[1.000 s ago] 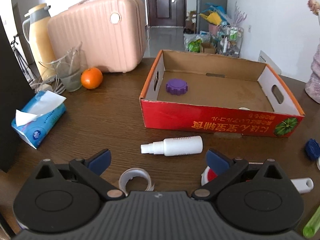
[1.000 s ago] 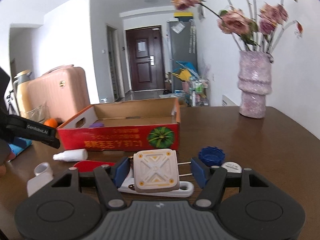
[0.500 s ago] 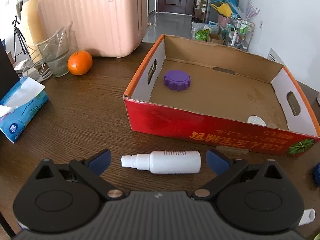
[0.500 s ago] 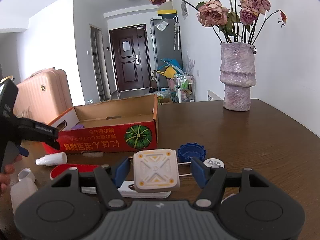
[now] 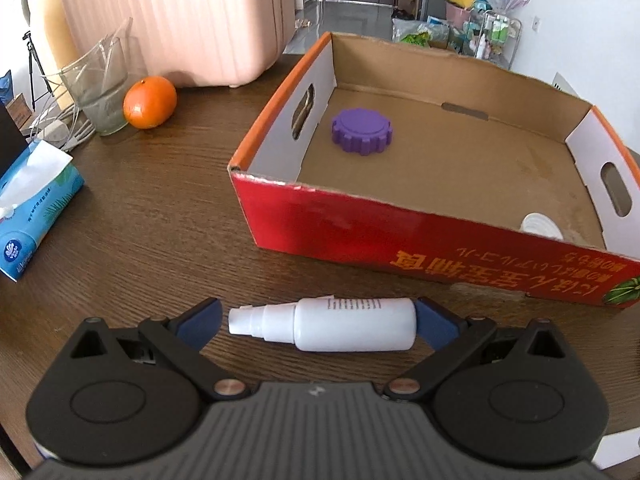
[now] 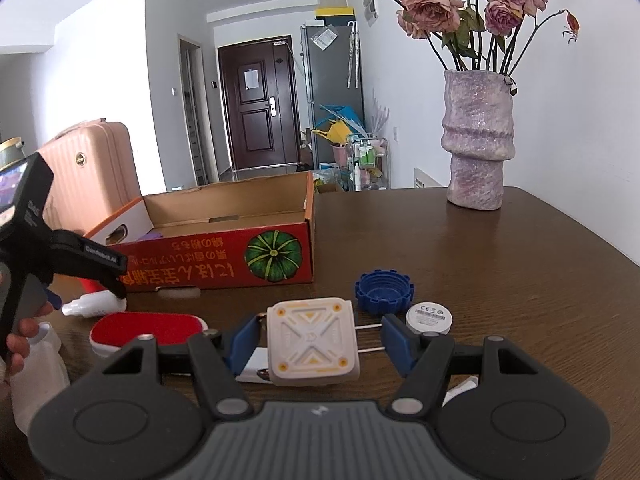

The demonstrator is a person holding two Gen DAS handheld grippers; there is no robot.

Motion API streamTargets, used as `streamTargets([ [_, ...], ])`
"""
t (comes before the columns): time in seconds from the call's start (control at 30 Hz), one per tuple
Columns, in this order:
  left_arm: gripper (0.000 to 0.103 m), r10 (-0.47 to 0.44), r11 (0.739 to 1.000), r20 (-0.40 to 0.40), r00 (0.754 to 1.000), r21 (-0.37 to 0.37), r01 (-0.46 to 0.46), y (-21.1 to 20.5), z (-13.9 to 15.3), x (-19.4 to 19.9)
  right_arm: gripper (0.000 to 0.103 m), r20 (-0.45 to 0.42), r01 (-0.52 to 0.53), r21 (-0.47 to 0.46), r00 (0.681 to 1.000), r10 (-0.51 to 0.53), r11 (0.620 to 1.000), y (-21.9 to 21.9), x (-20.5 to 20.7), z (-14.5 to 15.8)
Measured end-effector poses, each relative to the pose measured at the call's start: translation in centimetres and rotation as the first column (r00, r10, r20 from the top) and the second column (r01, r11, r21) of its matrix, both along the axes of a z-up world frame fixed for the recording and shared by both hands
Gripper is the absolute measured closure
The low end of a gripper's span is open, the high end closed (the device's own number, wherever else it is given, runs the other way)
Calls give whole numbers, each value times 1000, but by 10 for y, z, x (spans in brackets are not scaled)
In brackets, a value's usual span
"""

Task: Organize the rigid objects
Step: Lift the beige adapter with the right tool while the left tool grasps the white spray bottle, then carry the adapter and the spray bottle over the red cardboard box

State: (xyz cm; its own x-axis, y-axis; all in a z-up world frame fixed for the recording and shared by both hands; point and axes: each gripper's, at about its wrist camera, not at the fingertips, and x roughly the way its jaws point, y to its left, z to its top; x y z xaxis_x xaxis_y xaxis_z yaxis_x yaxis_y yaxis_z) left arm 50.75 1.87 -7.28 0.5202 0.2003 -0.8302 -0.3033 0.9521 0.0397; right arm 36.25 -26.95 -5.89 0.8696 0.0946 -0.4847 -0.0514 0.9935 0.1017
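Down low, the left gripper (image 5: 318, 318) stood wide apart around the white spray bottle (image 5: 334, 323), which lay on its side on the brown table (image 5: 140, 216) just in front of the red cardboard box (image 5: 400, 236). The right gripper (image 6: 318, 344) was spread too, with a white square block (image 6: 311, 340) between its blue fingers (image 6: 394, 342); whether they pinched it could not be told. A purple cap (image 5: 362, 131) sat inside the box.

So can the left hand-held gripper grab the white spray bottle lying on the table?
Probably yes. The left hand-held gripper is open with the white spray bottle lying lengthwise between its fingertips, nothing in between.
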Motion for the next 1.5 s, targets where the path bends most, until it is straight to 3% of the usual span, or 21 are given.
streamTargets([
  [0.23, 5, -27, 1000, 6, 1000, -5, 27, 2, -4, 1, 37, 5, -2, -5, 1000, 2, 1000, 2, -1, 0],
  [0.77, 5, -63, 998, 158, 985, 32, 58, -7, 29, -57, 37, 60, -15, -17, 998, 16, 1000, 8, -13, 7],
  [1.27, 5, -119, 993, 338, 934, 62, 104, -17, 60, -133, 37, 97, -27, -19, 995, 29, 999, 25, -31, 13],
  [1.5, 5, -151, 989, 378, 913, 60, 138, -18, 66, -167, 37, 115, -57, -5, 992, 57, 998, 39, -42, 20],
])
